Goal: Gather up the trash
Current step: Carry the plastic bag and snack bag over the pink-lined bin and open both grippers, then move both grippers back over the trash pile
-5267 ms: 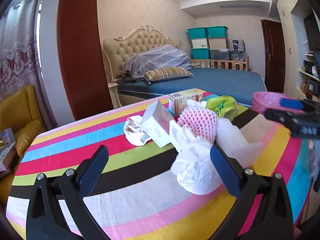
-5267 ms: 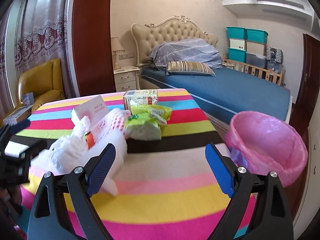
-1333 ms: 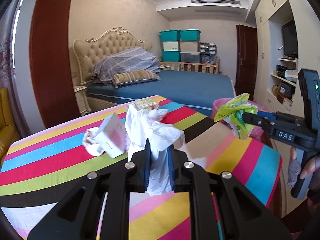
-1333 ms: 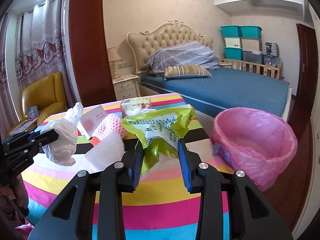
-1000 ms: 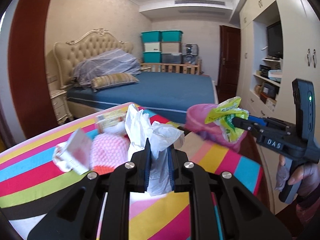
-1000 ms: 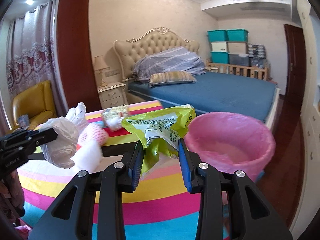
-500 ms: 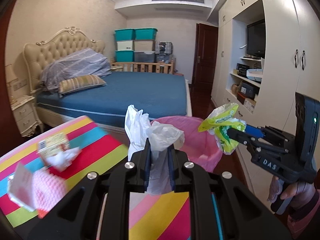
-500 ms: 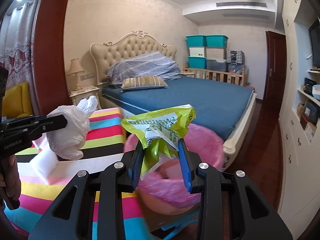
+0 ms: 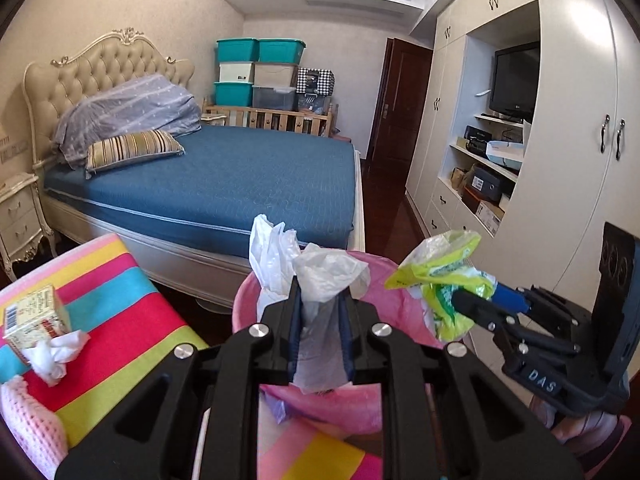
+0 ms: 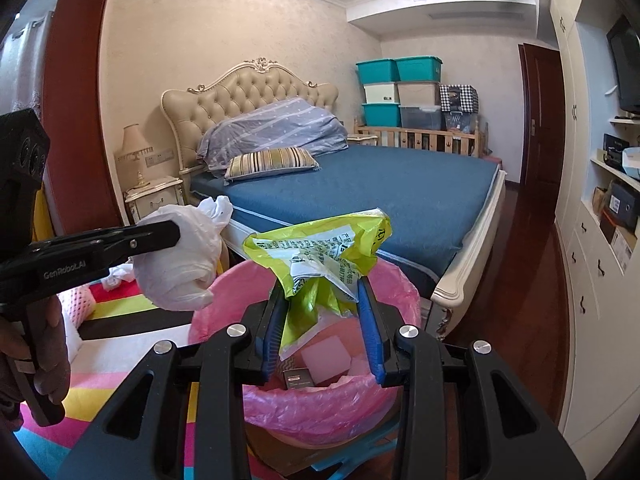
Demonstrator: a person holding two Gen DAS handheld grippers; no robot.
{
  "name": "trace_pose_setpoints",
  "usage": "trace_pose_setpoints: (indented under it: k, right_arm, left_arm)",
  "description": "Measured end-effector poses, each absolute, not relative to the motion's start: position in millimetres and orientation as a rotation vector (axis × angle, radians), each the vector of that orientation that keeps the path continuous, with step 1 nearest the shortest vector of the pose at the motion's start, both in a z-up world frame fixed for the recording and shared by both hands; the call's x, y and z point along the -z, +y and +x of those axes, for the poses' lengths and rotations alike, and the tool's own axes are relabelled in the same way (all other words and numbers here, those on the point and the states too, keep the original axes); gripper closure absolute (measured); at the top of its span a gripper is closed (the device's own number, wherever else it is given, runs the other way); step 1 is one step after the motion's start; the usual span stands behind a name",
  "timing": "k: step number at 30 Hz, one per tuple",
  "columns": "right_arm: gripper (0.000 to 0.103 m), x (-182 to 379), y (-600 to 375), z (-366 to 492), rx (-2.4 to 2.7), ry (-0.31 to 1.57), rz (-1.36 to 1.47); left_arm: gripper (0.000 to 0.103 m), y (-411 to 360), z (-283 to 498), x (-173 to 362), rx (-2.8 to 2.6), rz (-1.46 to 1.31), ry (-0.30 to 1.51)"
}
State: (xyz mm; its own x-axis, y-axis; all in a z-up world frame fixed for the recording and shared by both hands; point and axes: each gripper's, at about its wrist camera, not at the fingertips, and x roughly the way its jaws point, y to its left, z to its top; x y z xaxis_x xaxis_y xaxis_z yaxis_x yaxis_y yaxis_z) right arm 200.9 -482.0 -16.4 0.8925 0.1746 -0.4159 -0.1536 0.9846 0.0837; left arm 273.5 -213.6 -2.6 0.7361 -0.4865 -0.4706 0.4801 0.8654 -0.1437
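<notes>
Above the pink-lined bin, left tool clamping white bag, right tool clamping green wrapper.

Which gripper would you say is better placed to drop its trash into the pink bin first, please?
Probably the right gripper: its green wrapper hangs over the open pink bin. The left gripper holds the white plastic bag nearer the rim beside the table.

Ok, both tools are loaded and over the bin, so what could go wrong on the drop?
The white plastic bag in the left tool hangs near the pink bin's rim on the table side, so it may fall outside. The light green wrapper in the right tool could cling to the pads or drift.
</notes>
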Motion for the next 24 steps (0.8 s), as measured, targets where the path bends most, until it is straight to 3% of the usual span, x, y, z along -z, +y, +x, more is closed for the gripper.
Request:
trace_pose_setpoints:
  k: [2, 4, 6, 7, 8, 13, 19, 24]
  right_arm:
    - [0.065, 21.0, -484.1, 205.8, -0.165, 0.445, 0.055]
    - [0.063, 25.7, -487.5, 211.1, -0.166, 0.454, 0.071]
    - [0.057, 31.8, -489.9, 214.9, -0.167, 0.459, 0.081]
    - [0.05, 36.0, -491.5, 217.5, -0.165, 0.469, 0.083]
    - [0.034, 39.1, -492.9, 218.2, -0.158, 0.475, 0.086]
    - [0.031, 46.8, -500.9, 209.7, -0.13, 0.479, 0.086]
    - [0.031, 44.4, -505.1, 186.7, -0.135, 0.462, 0.116]
    - [0.028, 41.7, -492.0, 167.8, -0.154, 0.457, 0.119]
  left_arm:
    - [0.082, -218.5, 279.9, 4.6, 0.531, -0.016, 0.53]
    - [0.071, -226.0, 285.9, 4.7, 0.532, -0.017, 0.536]
    - [0.035, -230.4, 289.5, 4.5, 0.536, -0.02, 0.543]
    - [0.027, -232.0, 291.2, 4.5, 0.533, -0.02, 0.541]
    - [0.022, -233.4, 290.7, 3.9, 0.52, -0.015, 0.527]
    - [0.02, -226.2, 287.7, -0.2, 0.465, 0.005, 0.504]
    - [0.006, -202.7, 264.6, -1.3, 0.371, 0.04, 0.464]
    - [0.005, -175.9, 237.4, -2.6, 0.3, 0.077, 0.432]
